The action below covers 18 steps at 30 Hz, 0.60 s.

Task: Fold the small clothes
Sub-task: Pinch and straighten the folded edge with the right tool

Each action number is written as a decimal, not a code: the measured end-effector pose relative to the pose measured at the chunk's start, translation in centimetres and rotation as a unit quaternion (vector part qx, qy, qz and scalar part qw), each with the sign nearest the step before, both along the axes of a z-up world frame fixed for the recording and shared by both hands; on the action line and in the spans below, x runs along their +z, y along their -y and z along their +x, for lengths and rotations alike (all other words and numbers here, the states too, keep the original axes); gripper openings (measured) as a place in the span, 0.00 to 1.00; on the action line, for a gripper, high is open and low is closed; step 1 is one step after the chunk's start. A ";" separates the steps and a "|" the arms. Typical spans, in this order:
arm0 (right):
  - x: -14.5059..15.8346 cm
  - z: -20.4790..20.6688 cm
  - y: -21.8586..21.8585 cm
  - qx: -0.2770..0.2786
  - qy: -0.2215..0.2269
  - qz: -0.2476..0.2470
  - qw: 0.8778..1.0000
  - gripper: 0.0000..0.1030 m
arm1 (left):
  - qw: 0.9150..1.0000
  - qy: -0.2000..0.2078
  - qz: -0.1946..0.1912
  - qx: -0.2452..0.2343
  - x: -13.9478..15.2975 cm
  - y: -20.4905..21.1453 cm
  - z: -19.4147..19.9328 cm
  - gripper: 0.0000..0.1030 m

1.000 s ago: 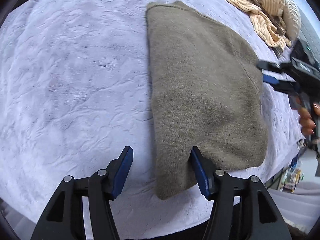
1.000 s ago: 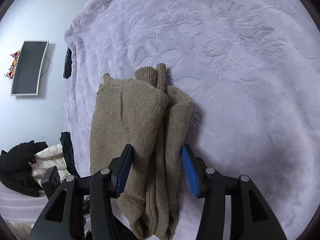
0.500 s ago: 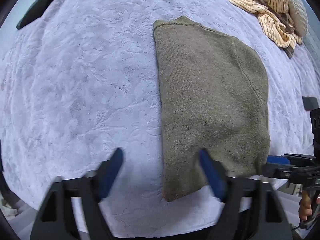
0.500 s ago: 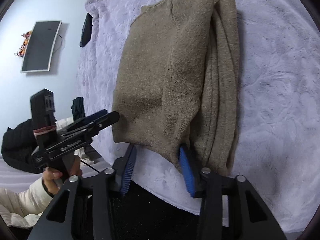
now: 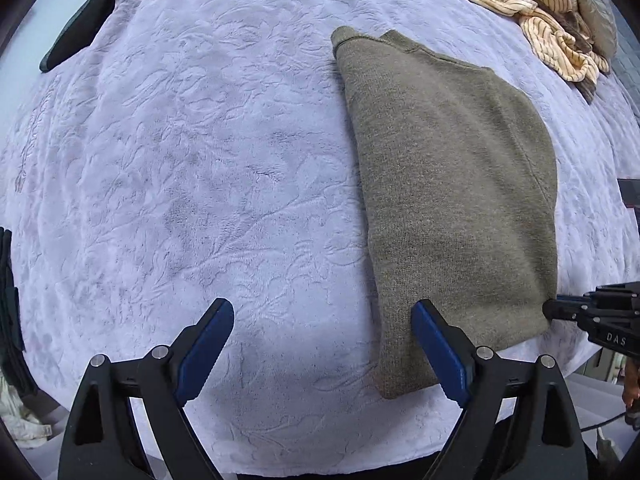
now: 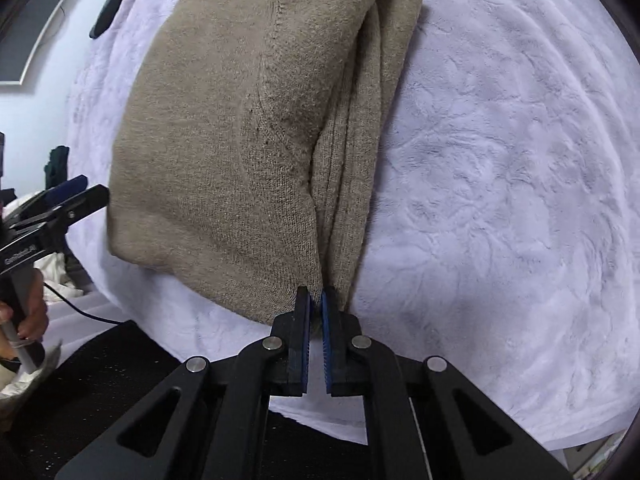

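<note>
One olive-brown knitted sweater (image 5: 452, 184) lies folded on one lilac bedspread (image 5: 192, 168); the right wrist view shows the same sweater (image 6: 224, 152) and bedspread (image 6: 500, 184).

Two grippers are in use. The left gripper (image 5: 324, 344) fills the bottom of its own view with two blue pads, and shows again at the left edge of the right wrist view (image 6: 68, 196). The right gripper (image 6: 315, 300) also has two blue pads, and its tips enter at the right edge of the left wrist view (image 5: 556, 306).

One heap of cream striped clothes (image 5: 536, 12) sits in the upper right; how many garments it holds cannot be told.

One hand (image 6: 28, 312) shows at the lower left.
</note>
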State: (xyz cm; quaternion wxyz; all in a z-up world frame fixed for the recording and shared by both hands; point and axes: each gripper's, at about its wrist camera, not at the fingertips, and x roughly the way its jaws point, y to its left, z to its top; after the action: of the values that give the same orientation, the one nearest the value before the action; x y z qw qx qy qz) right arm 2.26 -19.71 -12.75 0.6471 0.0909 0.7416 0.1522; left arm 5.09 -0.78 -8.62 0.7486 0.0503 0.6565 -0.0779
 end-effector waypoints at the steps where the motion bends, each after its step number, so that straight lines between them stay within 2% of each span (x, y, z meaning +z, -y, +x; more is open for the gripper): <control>1: 0.1 0.2 -0.1 -0.002 0.000 -0.009 1.000 0.05 | 1.000 0.002 0.000 -0.003 0.0 0.1 -0.1 0.89; 5: 1.8 0.8 -0.2 -0.036 0.002 -0.005 0.999 0.10 | 1.000 0.003 -0.013 -0.012 0.5 0.7 -0.6 0.89; 9: 5.2 1.7 -0.9 -0.057 0.067 0.012 0.996 0.11 | 0.999 0.021 -0.015 -0.021 1.3 1.4 -0.4 0.89; 11: 5.7 2.6 -2.2 -0.053 0.093 0.006 0.994 0.11 | 0.999 0.027 -0.019 -0.021 1.7 1.7 -0.2 0.89; 15: 3.3 4.7 -4.1 -0.055 0.083 -0.002 0.995 0.11 | 0.999 0.026 -0.024 -0.008 2.0 1.7 0.1 0.89; 17: 1.3 5.6 -4.2 -0.058 0.052 -0.022 0.997 0.11 | 0.999 0.023 -0.023 0.002 2.1 1.5 0.2 0.89; 18: 0.7 5.8 -3.7 -0.070 0.040 -0.016 0.997 0.11 | 0.999 0.022 -0.022 0.006 2.1 1.5 0.2 0.89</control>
State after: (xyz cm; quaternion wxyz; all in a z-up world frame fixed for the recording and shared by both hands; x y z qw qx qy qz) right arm 8.10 -15.97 -12.05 0.6866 0.1261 0.7093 0.0982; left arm 5.29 -2.27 -6.56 0.7643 0.0315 0.6382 -0.0869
